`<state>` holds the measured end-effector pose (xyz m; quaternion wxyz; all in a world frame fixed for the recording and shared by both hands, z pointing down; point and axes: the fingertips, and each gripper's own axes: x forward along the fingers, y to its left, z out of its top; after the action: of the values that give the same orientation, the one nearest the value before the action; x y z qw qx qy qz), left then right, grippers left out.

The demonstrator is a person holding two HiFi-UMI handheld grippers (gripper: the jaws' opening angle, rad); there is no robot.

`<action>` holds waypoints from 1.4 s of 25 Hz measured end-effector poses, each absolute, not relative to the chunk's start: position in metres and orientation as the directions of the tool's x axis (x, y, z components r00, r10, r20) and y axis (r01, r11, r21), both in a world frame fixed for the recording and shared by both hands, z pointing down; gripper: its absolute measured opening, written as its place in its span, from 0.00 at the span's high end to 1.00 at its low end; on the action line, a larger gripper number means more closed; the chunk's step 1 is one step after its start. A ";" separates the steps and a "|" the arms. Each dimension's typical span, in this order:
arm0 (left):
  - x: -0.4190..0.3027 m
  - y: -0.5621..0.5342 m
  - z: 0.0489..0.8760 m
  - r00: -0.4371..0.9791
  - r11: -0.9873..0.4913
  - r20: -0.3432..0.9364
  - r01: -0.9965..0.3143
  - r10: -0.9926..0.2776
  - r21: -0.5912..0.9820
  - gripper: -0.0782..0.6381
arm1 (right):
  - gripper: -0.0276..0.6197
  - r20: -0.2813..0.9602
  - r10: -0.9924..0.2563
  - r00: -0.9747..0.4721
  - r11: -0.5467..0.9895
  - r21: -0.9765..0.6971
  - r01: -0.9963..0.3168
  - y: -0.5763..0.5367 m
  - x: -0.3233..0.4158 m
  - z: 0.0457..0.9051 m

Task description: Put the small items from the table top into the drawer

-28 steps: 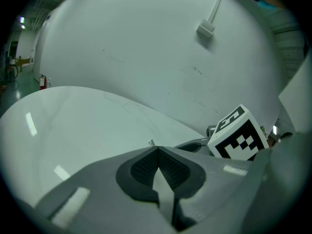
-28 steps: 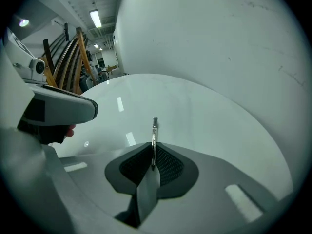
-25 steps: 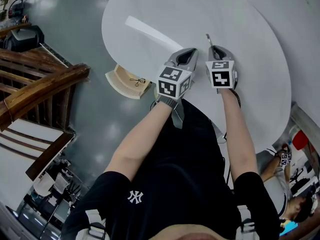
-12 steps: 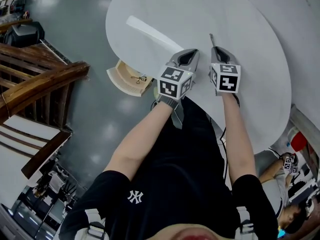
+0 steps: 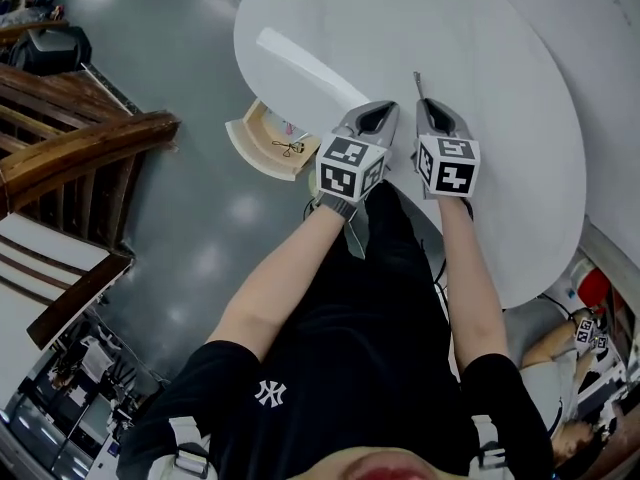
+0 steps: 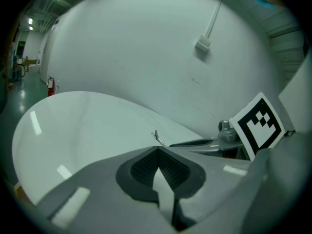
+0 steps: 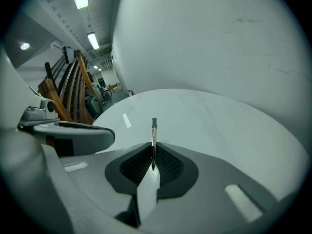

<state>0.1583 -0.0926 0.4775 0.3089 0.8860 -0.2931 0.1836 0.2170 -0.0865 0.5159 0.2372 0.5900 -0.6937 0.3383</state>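
One slim metal rod (image 7: 154, 128) pinched by right hand-held gripper (image 7: 153, 152), left hand-held gripper (image 6: 157, 152) closed, glossy round table (image 5: 490, 78)

White table (image 5: 480, 48), tan drawer (image 5: 262, 128); grey right gripper (image 7: 153, 150), dark stick (image 7: 154, 130)

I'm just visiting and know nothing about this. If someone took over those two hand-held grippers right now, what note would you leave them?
Left gripper: jaws together, nothing in them.
Right gripper: shut on a slim metal tool that sticks out ahead of the jaws, above the white table.
Drawer: open at the table's edge, left of both grippers. A small dark wire item lies in it.
Done: at least that item is in.
Left: carry the tool to the drawer and release it there. No other small items show on the table top.
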 end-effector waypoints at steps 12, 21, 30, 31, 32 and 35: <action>0.066 -0.080 0.483 0.727 -0.597 0.506 -0.679 -0.464 0.428 0.88 | 0.89 0.702 -0.664 -0.259 0.146 -0.218 -0.965 -0.077 0.119 0.512; -0.010 -0.067 0.486 0.687 -0.550 0.511 -0.724 -0.517 0.417 0.88 | 0.89 0.689 -0.644 -0.331 0.236 -0.233 -0.943 -0.064 0.032 0.514; -0.076 -0.056 0.495 0.650 -0.499 0.523 -0.759 -0.551 0.417 0.88 | 0.88 0.692 -0.609 -0.389 0.316 -0.239 -0.918 -0.053 -0.039 0.519; -0.084 -0.056 0.499 0.645 -0.492 0.527 -0.764 -0.554 0.417 0.88 | 0.88 0.694 -0.602 -0.395 0.323 -0.240 -0.915 -0.054 -0.048 0.523; -0.091 -0.056 0.502 0.639 -0.485 0.531 -0.769 -0.557 0.417 0.88 | 0.88 0.697 -0.596 -0.400 0.330 -0.241 -0.913 -0.053 -0.055 0.527; -0.108 -0.053 0.513 0.623 -0.461 0.542 -0.782 -0.563 0.419 0.88 | 0.88 0.706 -0.575 -0.414 0.348 -0.247 -0.904 -0.048 -0.071 0.539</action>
<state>-0.1079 -0.0527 0.5128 0.3293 0.8385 -0.4011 0.1659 -0.0712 -0.0480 0.5393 0.2597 0.4749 -0.7788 0.3171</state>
